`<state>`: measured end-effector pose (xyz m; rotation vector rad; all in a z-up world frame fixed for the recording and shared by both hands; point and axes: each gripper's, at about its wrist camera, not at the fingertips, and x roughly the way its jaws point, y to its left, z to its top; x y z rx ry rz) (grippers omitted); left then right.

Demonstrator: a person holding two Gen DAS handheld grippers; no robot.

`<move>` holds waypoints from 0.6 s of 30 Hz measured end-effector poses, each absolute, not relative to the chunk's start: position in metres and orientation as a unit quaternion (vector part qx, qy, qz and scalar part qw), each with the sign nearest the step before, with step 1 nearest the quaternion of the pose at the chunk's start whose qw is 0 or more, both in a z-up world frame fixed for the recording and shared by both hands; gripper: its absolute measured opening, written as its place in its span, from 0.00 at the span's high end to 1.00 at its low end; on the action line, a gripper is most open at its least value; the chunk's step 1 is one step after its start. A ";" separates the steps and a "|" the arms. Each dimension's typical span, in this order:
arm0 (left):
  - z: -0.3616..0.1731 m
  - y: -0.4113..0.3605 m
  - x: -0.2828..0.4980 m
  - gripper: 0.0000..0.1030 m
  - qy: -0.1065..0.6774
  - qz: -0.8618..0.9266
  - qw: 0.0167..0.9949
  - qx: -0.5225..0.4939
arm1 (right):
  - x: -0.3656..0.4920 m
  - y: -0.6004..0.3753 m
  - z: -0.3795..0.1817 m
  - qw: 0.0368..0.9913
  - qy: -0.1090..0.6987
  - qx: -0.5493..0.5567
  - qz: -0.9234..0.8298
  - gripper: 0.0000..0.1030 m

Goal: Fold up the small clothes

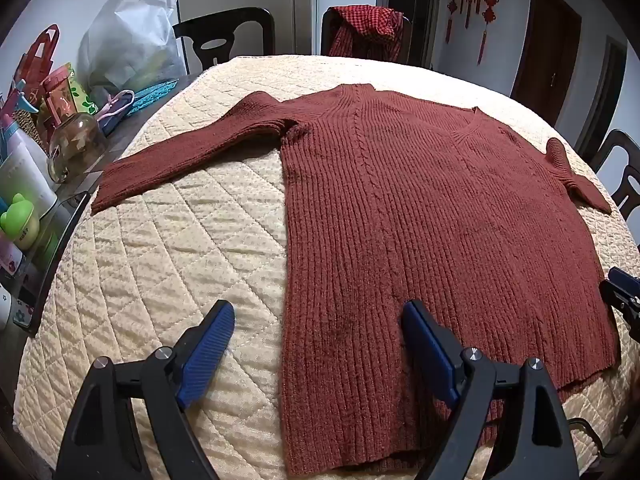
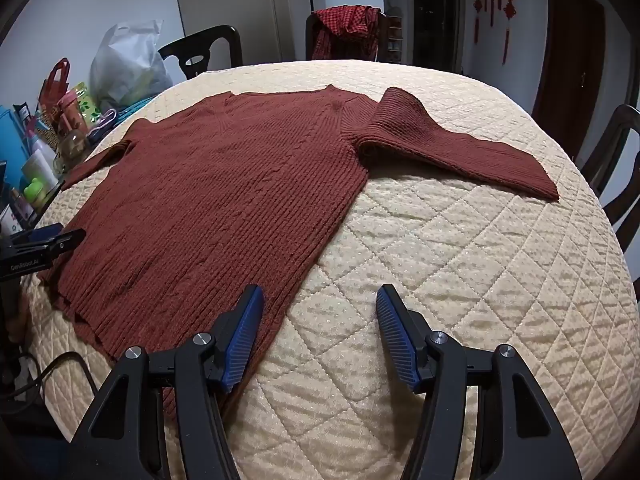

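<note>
A rust-red ribbed knit sweater (image 1: 420, 220) lies flat and spread out on the cream quilted table cover (image 1: 160, 260), both sleeves stretched sideways. It also shows in the right wrist view (image 2: 224, 208). My left gripper (image 1: 318, 332) is open and empty, hovering over the sweater's lower left hem edge. My right gripper (image 2: 320, 312) is open and empty, hovering at the sweater's lower right hem edge, over the quilt (image 2: 460, 280). The right gripper shows at the right edge of the left wrist view (image 1: 624, 296), and the left gripper at the left edge of the right wrist view (image 2: 40, 244).
Bottles, cups, a glass jar (image 1: 76, 148) and a white plastic bag (image 1: 128, 40) crowd the table's left side. Dark wooden chairs (image 1: 224, 36) stand behind the table, one draped with red checked cloth (image 1: 368, 28). Another chair (image 2: 620, 160) stands at the right.
</note>
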<state>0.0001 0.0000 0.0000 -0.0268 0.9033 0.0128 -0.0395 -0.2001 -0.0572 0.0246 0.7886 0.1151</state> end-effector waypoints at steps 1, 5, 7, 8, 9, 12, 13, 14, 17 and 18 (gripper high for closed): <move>0.000 0.000 0.000 0.15 0.436 0.006 0.900 -0.012 | -0.040 -0.200 -0.057 0.922 0.384 0.012 0.056 0.42; 0.000 0.000 0.000 0.15 0.435 0.006 0.900 -0.012 | -0.040 -0.200 -0.057 0.922 0.384 0.012 0.056 0.42; 0.000 0.000 0.000 0.15 0.435 0.006 0.901 -0.012 | -0.039 -0.200 -0.057 0.921 0.384 0.012 0.056 0.42; 0.000 0.000 0.000 0.15 0.434 0.006 0.901 -0.012 | -0.039 -0.200 -0.057 0.921 0.384 0.012 0.056 0.42; 0.000 0.000 0.000 0.15 0.434 0.007 0.901 -0.012 | -0.039 -0.200 -0.057 0.921 0.384 0.012 0.056 0.42; 0.000 0.000 0.000 0.15 0.434 0.006 0.901 -0.012 | -0.039 -0.200 -0.056 0.922 0.384 0.012 0.056 0.42; 0.000 0.000 0.000 0.15 0.434 0.006 0.901 -0.012 | -0.038 -0.200 -0.057 0.922 0.384 0.012 0.056 0.42; 0.000 0.000 0.000 0.15 0.434 0.006 0.901 -0.012 | -0.038 -0.200 -0.057 0.922 0.384 0.013 0.056 0.42; 0.000 0.000 0.000 0.15 0.434 0.007 0.901 -0.012 | -0.038 -0.200 -0.056 0.922 0.384 0.014 0.057 0.42; 0.000 0.000 0.000 0.15 0.434 0.007 0.901 -0.012 | -0.038 -0.200 -0.056 0.922 0.384 0.014 0.057 0.42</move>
